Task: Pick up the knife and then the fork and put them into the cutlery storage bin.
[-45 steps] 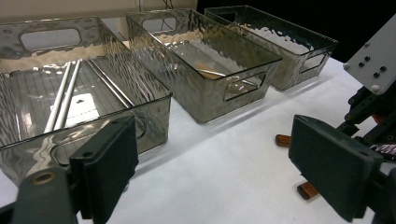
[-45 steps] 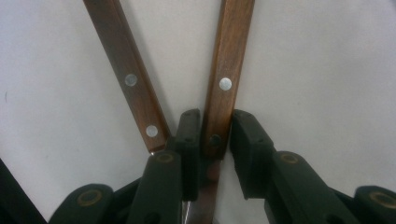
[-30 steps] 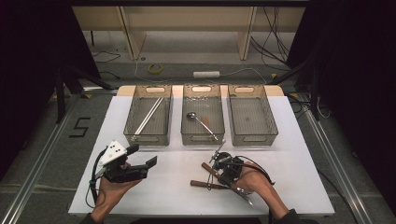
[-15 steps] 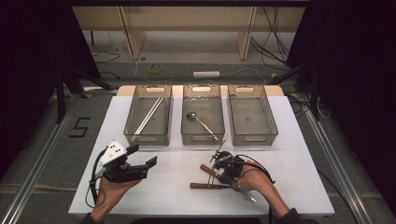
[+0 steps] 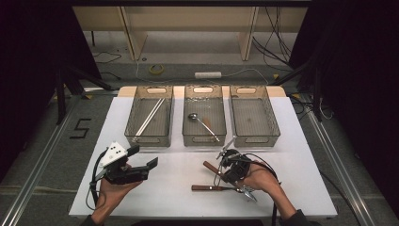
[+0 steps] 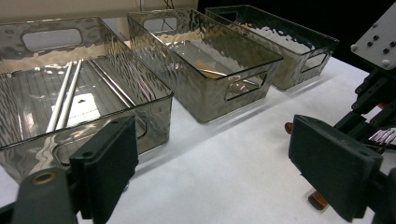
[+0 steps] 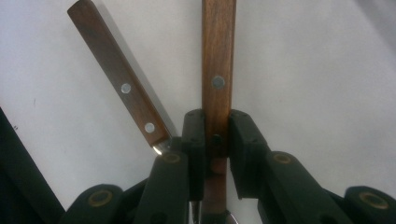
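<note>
Right gripper [image 7: 215, 135] clamped tight on straight wooden utensil handle [image 7: 217, 70], brown, flat, steel rivets, on white table [image 5: 174, 179] at 5 o'clock. Second wooden handle [image 7: 116, 74] just beside, angled toward 11. Left gripper [image 6: 212, 163] wide apart, holding nothing, at 7 o'clock. Three smoky rippled plastic bins [image 5: 203, 117] at 12; chopsticks [image 5: 149, 117] in the left bin, metal ladle [image 5: 202, 123] in the middle.

Overhead fixed camera facing forward, tongs cameras close, sharing white table [image 5: 291, 141]

Gripped wooden handle [image 7: 217, 70] cut off at top edge (blade end hidden behind jaws).
</note>
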Demonstrator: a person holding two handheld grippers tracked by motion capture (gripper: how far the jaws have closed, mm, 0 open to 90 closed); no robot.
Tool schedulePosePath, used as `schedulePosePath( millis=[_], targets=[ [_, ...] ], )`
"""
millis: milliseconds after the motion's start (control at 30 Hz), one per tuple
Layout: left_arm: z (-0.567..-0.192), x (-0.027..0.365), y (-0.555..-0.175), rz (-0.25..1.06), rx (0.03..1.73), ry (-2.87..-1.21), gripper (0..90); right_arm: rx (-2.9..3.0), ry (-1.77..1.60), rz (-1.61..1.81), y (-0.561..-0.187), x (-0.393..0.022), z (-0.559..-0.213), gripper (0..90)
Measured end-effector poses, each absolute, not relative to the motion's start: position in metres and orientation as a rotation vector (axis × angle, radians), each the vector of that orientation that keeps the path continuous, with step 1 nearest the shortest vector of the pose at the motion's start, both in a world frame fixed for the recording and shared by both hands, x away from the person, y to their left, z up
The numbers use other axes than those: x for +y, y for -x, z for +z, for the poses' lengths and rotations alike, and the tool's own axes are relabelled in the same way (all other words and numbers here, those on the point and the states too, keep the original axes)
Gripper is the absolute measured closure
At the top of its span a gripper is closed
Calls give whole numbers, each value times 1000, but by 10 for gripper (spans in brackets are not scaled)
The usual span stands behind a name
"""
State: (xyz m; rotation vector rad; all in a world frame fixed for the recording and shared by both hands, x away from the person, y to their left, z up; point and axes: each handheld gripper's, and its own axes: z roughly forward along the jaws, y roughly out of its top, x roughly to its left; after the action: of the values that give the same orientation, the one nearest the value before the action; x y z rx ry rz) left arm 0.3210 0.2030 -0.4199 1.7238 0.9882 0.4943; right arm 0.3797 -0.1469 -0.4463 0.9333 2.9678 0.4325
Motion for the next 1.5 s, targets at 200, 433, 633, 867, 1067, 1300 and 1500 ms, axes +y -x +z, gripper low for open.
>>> schedulePosePath(
  millis=[200, 433, 633, 867, 1067, 1300, 1500],
  targets=[
    [-420, 203, -321, 496, 988, -1723, 153, 2958, -956, 468, -380, -150, -444, 782],
    [-420, 204, -321, 496, 990, -1722, 153, 2932, -981, 539, -382, -162, -434, 783],
    [-420, 204, -321, 496, 994, -1712, 153, 2883, -1033, 639, -386, -177, -418, 783],
    [-419, 207, -322, 496, 1001, -1696, 153, 2784, -1074, 773, -398, -200, -388, 782],
    [-418, 208, -321, 498, 995, -1697, 153, 2687, -1130, 869, -417, -216, -367, 782],
    [-418, 208, -321, 498, 993, -1697, 153, 2638, -1173, 915, -435, -224, -358, 782],
    [-418, 208, -321, 502, 989, -1699, 153, 2599, -1212, 947, -449, -226, -350, 782]
  ],
)
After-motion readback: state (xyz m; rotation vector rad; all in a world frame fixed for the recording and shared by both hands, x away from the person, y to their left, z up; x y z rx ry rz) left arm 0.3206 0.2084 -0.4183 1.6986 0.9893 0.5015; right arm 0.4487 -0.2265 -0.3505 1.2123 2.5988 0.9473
